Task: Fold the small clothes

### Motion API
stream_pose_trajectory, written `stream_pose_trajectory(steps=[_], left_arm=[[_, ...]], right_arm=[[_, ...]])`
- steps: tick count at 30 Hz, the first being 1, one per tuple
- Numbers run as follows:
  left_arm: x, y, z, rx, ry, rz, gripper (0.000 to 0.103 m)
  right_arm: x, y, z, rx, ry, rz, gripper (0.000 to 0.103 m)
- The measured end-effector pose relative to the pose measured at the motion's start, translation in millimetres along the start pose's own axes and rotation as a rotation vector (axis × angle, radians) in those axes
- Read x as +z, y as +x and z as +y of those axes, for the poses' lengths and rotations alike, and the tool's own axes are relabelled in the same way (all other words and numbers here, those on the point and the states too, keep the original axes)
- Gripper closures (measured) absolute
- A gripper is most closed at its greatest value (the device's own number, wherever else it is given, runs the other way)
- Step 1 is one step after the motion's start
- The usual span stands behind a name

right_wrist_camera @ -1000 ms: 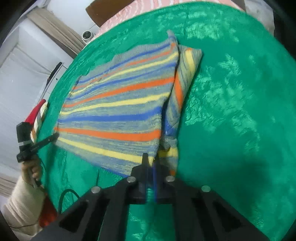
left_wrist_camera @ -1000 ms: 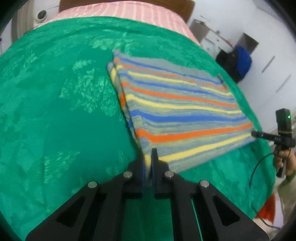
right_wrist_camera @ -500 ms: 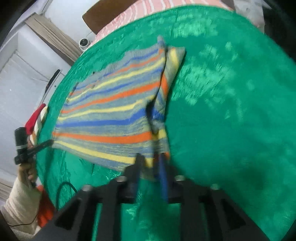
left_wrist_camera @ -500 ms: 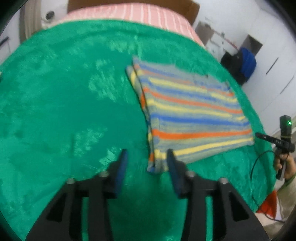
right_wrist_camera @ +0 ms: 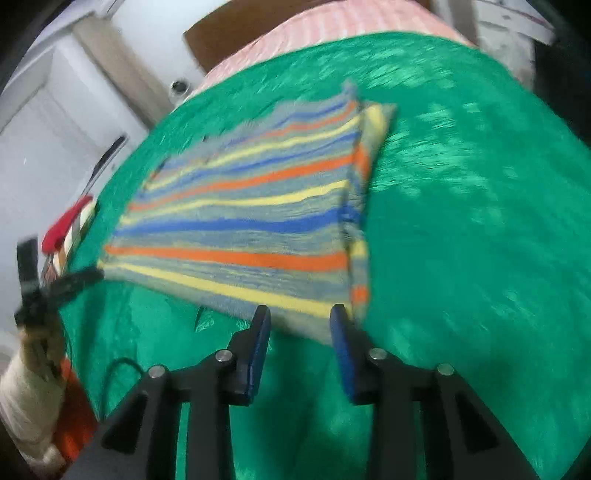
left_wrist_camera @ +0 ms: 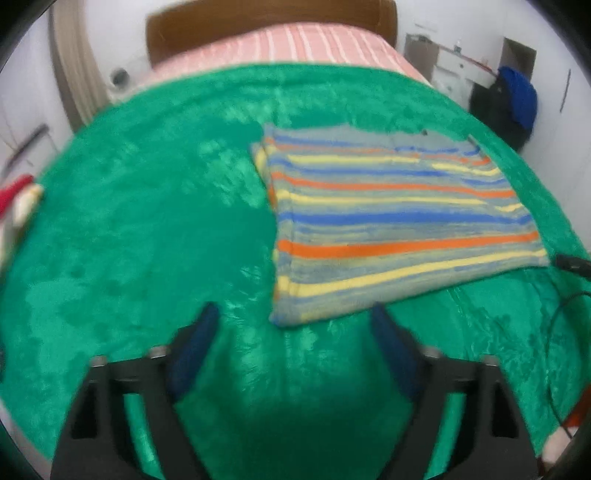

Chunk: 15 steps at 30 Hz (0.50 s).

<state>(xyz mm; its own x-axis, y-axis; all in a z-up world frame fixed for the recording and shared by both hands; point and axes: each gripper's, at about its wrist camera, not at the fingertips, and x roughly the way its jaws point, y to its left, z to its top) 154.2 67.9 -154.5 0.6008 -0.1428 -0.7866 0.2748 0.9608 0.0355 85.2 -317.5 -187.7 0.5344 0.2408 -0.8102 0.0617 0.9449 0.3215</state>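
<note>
A folded striped knit garment (left_wrist_camera: 391, 225), grey with blue, orange and yellow bands, lies flat on the green blanket (left_wrist_camera: 147, 240). It also shows in the right wrist view (right_wrist_camera: 255, 225). My left gripper (left_wrist_camera: 291, 314) is open and empty, just short of the garment's near left corner. My right gripper (right_wrist_camera: 299, 314) is open and empty, its tips at the garment's near right corner, with the near hem showing between the fingers. In that view the other hand-held gripper (right_wrist_camera: 74, 280) sits at the garment's far left corner.
The green blanket covers a bed with a pink striped sheet (left_wrist_camera: 295, 44) and a brown headboard (left_wrist_camera: 258, 18) at the far end. A black cable (left_wrist_camera: 557, 332) lies on the blanket at right. Red and white items (right_wrist_camera: 66, 225) sit at the bed's left edge.
Both grippers have let go of the garment's near corners and opened wide. Both have drawn back a little, and the garment now lies flat.
</note>
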Motion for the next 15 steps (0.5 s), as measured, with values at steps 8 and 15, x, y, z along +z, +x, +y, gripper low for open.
stream_pose_trajectory(steps=[8,15], left_arm=[[7.9,-27.5,-22.3,0.090,0.062,-0.079,0.011],[12.2,-34.4,-35.4,0.095,0.076,-0.089,0.011]], right_arm=[[-24.9,-47.6,8.3,-0.065,-0.041,-0.113,0.025],[-38.4,-42.1,7.6,-0.071,-0.059,-0.103,0.025]])
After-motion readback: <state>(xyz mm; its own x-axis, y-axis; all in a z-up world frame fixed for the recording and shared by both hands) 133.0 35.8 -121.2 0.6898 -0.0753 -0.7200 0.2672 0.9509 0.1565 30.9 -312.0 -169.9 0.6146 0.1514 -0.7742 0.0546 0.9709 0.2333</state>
